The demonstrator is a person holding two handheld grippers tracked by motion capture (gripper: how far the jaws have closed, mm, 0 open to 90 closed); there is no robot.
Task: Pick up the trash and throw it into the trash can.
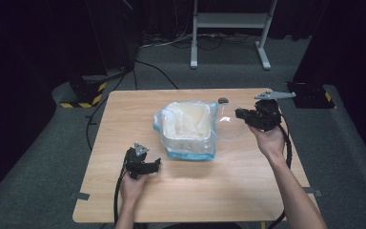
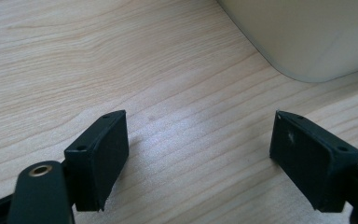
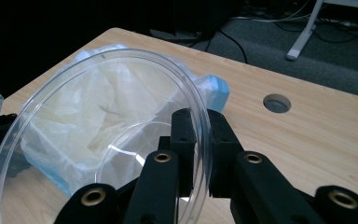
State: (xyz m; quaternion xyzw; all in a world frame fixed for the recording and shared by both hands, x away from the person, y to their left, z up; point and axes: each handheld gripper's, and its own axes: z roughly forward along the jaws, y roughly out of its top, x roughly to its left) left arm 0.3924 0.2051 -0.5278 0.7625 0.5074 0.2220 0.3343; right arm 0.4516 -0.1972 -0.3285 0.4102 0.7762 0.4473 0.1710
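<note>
Clear plastic bowl (image 3: pixel 98 135), round and see-through, hangs tipped on its side above the wooden surface (image 1: pixel 195 191), just right of the bin, its open face turned toward the bin in the high view. The right claw (image 3: pixel 199 149) is clamped on its rim, one black pad inside the wall and one outside, pressed tight against the thin plastic. In the high view the same claw (image 1: pixel 240 114) sits at the right of the surface, held in a hand whose forearm comes up from the bottom edge. The bin (image 1: pixel 189 130), cream-coloured and lined with a crinkled white and blue plastic bag (image 3: pixel 214 88), stands at the middle of the surface. The left claw (image 2: pixel 198 154) rests low near the front left of the surface, its jaws spread wide with nothing but bare wood between them, close to the bin's rounded corner (image 2: pixel 303 42). A small round hole (image 3: pixel 277 102) lies in the surface behind the bin.
</note>
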